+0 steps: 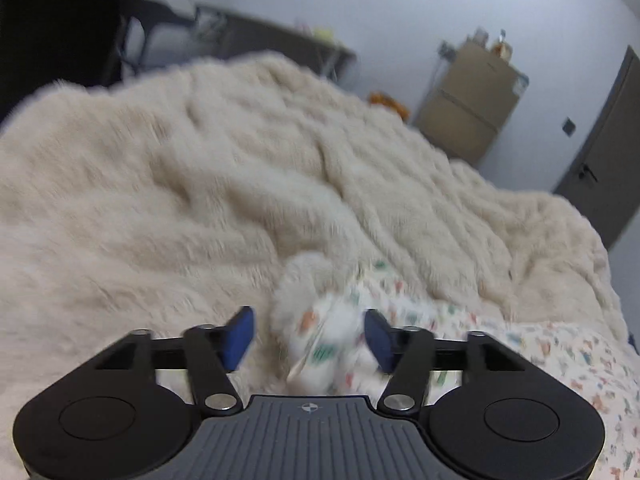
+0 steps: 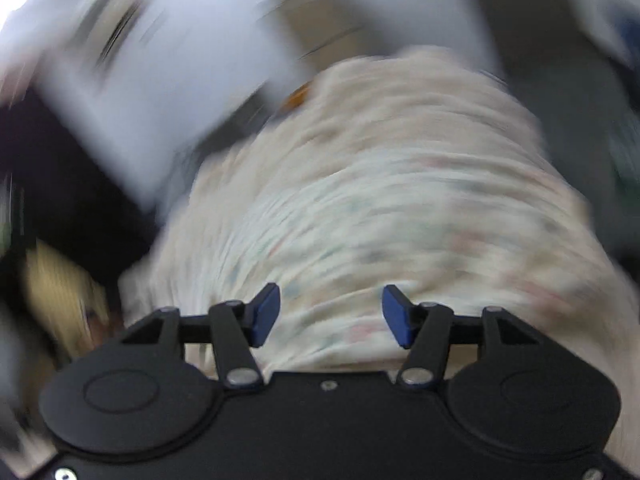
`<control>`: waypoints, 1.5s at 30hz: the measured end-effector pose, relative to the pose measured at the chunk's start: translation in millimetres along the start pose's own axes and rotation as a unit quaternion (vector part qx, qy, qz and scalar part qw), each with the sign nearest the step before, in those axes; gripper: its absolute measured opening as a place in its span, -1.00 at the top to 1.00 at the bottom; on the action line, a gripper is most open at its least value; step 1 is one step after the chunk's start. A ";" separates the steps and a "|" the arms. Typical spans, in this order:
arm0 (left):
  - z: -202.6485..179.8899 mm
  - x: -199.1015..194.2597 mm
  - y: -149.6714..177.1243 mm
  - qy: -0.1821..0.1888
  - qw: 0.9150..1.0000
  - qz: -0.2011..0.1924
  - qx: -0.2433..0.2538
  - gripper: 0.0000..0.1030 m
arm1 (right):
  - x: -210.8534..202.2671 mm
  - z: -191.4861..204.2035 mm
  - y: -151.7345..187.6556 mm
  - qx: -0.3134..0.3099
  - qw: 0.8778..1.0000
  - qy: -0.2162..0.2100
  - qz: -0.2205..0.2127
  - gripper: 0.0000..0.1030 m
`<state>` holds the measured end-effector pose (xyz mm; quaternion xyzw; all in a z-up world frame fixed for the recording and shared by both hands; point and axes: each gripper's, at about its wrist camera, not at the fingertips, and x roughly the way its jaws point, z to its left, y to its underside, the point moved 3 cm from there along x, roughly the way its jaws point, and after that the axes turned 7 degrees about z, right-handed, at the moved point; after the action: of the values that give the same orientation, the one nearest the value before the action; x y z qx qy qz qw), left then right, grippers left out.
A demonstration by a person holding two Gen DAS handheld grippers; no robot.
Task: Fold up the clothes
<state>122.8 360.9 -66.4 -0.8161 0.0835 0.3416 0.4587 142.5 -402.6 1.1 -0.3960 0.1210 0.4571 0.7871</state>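
A white garment with small coloured prints [image 1: 540,356] lies on a cream fluffy blanket [image 1: 180,200]. My left gripper [image 1: 308,340] is open, and a bunched fold of the garment [image 1: 324,344] stands between its blue pads without being pinched. In the right wrist view the same printed garment [image 2: 380,208] fills the middle, heavily blurred by motion. My right gripper [image 2: 330,316] is open just above the cloth and holds nothing.
The blanket covers a bed. Behind it stand a brown cabinet [image 1: 468,100], a dark desk [image 1: 272,40], a dark chair [image 1: 140,28] and a grey door [image 1: 608,148]. A yellowish object [image 2: 60,292] shows blurred at the left of the right wrist view.
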 end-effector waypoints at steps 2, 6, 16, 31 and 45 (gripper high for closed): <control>-12.7 -20.4 -1.9 0.006 0.999 -0.029 0.012 -0.35 | -24.3 -47.6 -4.6 0.102 0.994 -0.016 -0.025 -0.07; -51.3 -71.5 4.8 0.076 0.993 -0.081 0.043 -0.49 | -26.9 -82.1 5.2 0.168 0.985 -0.031 -0.017 -0.08; -107.5 -103.5 33.6 0.179 0.974 -0.104 0.094 -0.58 | 34.2 -137.6 27.0 0.324 0.935 -0.120 -0.086 -0.03; -116.9 -98.9 41.0 0.185 0.972 -0.098 0.109 -0.59 | 39.4 -95.9 -5.5 0.320 0.927 -0.016 -0.194 0.14; -139.5 -92.5 57.8 0.202 0.962 -0.076 0.169 -0.70 | 13.4 -69.0 -51.2 0.281 0.946 -0.029 -0.161 0.08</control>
<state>94.2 199.4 0.5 -0.7827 0.1687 0.1144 0.5880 203.5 -458.7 -25.3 -0.1600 0.1566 0.2832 0.9326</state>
